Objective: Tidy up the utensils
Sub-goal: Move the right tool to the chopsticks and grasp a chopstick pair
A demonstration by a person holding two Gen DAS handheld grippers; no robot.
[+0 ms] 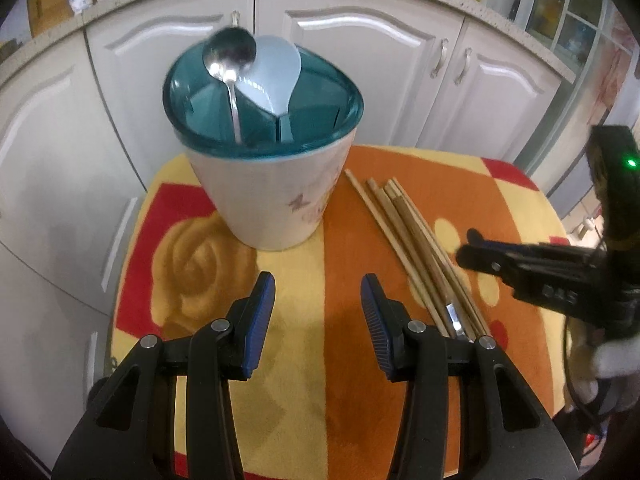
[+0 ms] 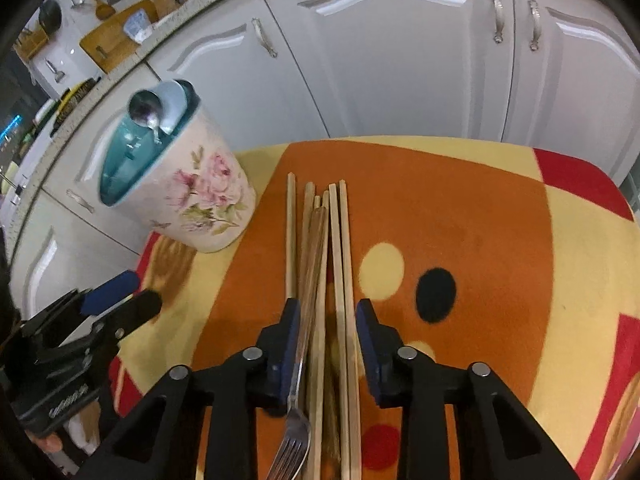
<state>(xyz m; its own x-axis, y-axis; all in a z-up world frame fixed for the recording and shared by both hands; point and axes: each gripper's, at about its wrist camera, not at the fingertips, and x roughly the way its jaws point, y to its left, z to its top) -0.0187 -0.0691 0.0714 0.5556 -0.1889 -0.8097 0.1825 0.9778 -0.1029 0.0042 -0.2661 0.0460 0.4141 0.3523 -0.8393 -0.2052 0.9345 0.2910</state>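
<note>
Both grippers hung low over the stool's bright cloth (image 2: 460, 208). Nearest to me, the right gripper (image 2: 327, 338) straddled the bundle of wooden chopsticks (image 2: 340, 240), its blue pads set either side of the sticks. The left pad lay against the handle of a metal fork (image 2: 294, 436) that sat in the same bundle, tines toward the camera; the right pad stood just off the outermost stick. So the jaws were part-way in, around the bundle, and not pinching it as far as I could see. The left gripper (image 1: 318, 320) waited beside it, jaws spread with only cloth between them, holding nothing.

Further back stood the flowered utensil holder (image 2: 200, 196) with its teal divided insert (image 1: 264, 116). A steel spoon (image 1: 230, 54) and a pale plastic spoon (image 1: 272, 72) already stood in it, bowls up. I judged that part of the sorting done, with the chopsticks and the fork left on the cloth.

What might hinder: fork and sticks lay mixed, so one grab would probably lift both kinds together, and loose sticks could fan out or roll. The holder stood close to the far ends of the sticks, near the stool's edge. Behind everything ran white cabinet doors (image 2: 400, 60) under a speckled counter.
</note>
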